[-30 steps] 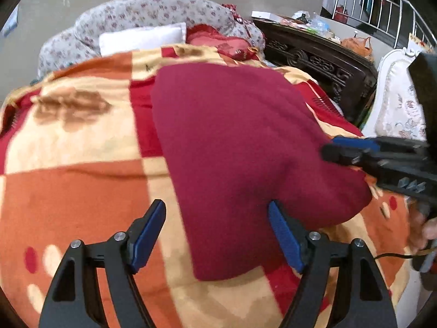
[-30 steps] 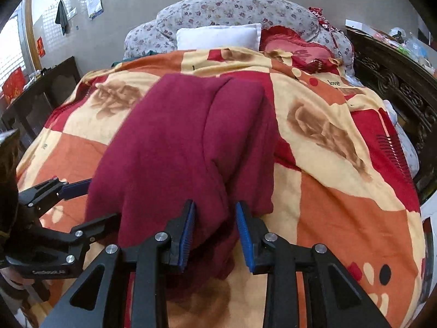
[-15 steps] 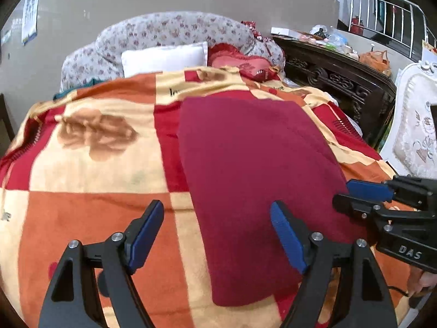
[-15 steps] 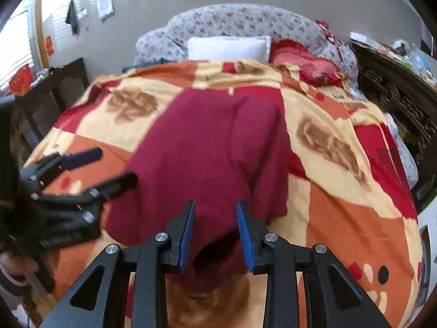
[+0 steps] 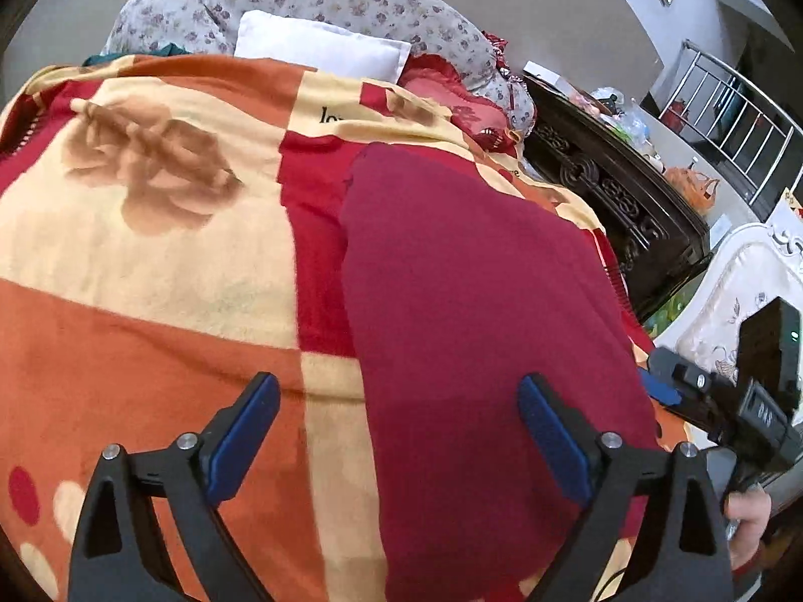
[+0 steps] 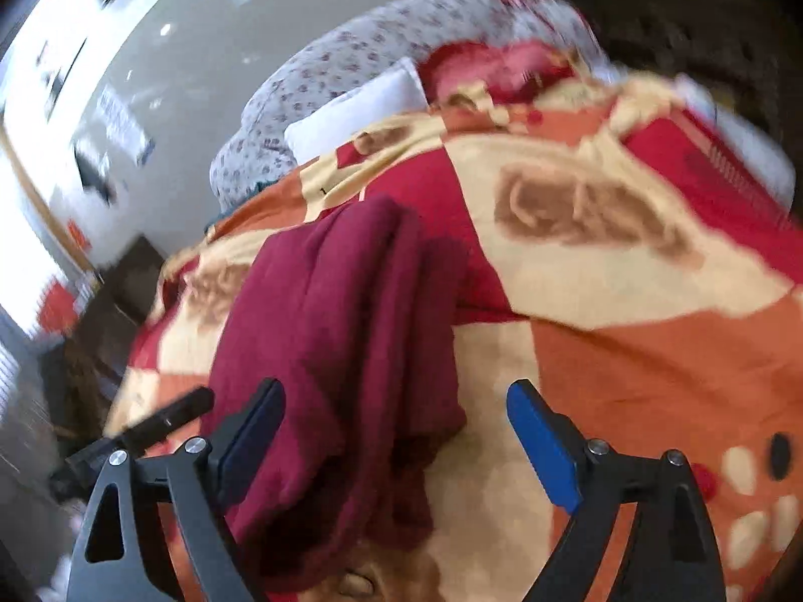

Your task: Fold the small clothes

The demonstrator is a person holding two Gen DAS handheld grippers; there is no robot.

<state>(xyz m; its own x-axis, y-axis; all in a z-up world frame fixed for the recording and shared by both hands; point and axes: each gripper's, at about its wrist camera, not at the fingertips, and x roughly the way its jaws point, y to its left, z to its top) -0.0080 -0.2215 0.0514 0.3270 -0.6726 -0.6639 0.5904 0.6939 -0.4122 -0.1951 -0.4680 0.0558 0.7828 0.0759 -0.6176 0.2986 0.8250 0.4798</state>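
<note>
The dark maroon knitted garment is lying folded into a long, narrow stack of layers on the checked orange, cream and red fleece blanket, which is serving here as the landmark: the garment is resting on the blanket's nearer half, running lengthwise toward the white pillow at the blanket's far end. The left gripper is opening, its blue pads wide apart above the garment's near left edge and pressing nothing. The right gripper is opening too — the garment's bunched near end is sitting between its jaws, but the pads are standing clear of the cloth. Judging by the doubled layers showing in the right wrist view, the lengthwise folding seems to be done; what looks left is tidying the rumpled near end and probably one more fold across — bringing one end over the other to shorten it.
</note>
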